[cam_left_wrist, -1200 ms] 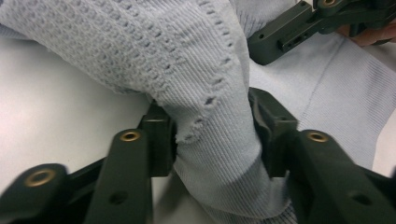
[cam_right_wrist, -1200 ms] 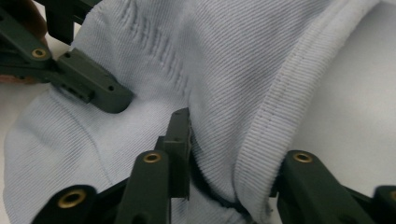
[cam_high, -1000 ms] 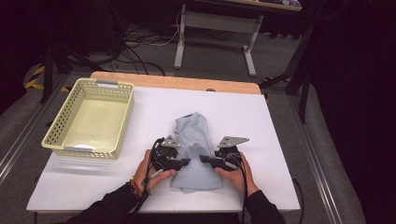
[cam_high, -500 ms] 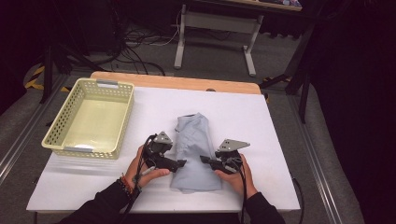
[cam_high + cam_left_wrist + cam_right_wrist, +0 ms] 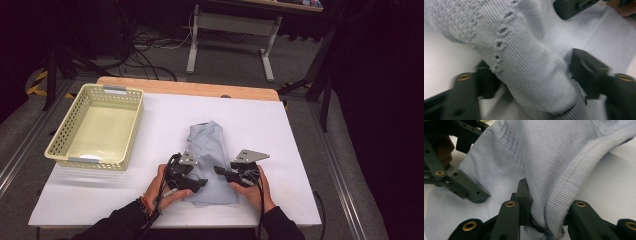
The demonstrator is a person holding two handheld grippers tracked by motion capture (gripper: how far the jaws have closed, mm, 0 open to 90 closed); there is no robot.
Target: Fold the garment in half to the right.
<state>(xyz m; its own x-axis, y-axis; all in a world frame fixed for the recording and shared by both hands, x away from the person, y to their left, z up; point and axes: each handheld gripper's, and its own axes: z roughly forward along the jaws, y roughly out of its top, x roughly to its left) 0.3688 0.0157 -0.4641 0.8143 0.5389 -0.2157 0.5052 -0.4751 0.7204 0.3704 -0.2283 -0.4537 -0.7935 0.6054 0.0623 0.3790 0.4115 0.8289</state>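
Nearby, a pale yellow basket (image 5: 95, 127) sits on the white table (image 5: 280, 150), well apart from the work at the left; its floor is bare. Beyond the table, cables and a metal stand's legs (image 5: 230, 40) lie on the grey floor. A light blue knit garment (image 5: 212, 160) lies folded on the table's near middle. The left tongs (image 5: 192, 184) have just been closing, with a thick fold of it between the jaws. The right tongs (image 5: 225, 174) clamp its ribbed hem (image 5: 564, 195).
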